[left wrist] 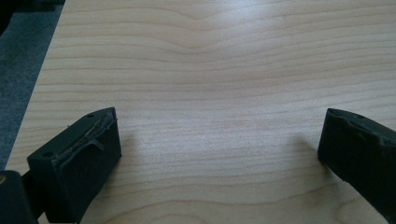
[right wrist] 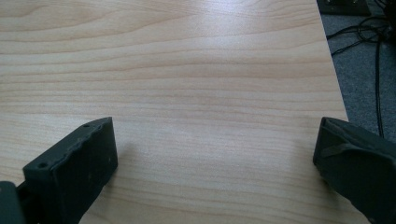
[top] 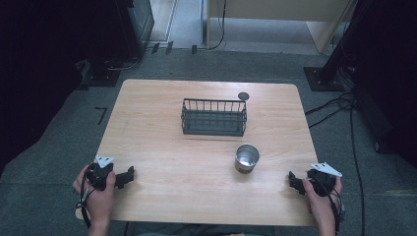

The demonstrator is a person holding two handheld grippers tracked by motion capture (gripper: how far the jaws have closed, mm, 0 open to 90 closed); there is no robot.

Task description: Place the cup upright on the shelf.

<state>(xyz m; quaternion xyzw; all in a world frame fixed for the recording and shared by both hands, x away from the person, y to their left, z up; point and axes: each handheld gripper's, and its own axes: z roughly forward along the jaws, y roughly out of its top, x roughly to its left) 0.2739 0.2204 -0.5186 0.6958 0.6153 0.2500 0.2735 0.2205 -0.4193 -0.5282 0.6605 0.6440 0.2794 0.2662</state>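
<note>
Bare table [top: 162, 147] between grippers

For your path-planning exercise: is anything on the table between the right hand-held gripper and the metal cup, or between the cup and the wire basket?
Nothing visible. Bare table lies between the right hand-held gripper and the cup, and between the cup and the basket.

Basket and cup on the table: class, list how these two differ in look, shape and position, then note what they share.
The basket is dark, rectangular and made of wire bars; the cup is shiny metal, round and solid-walled. The basket is wider and sits farther from the person, near the table's middle; the cup stands nearer, toward the right tongs. Both stand upright, open at the top, and appear empty.
</note>
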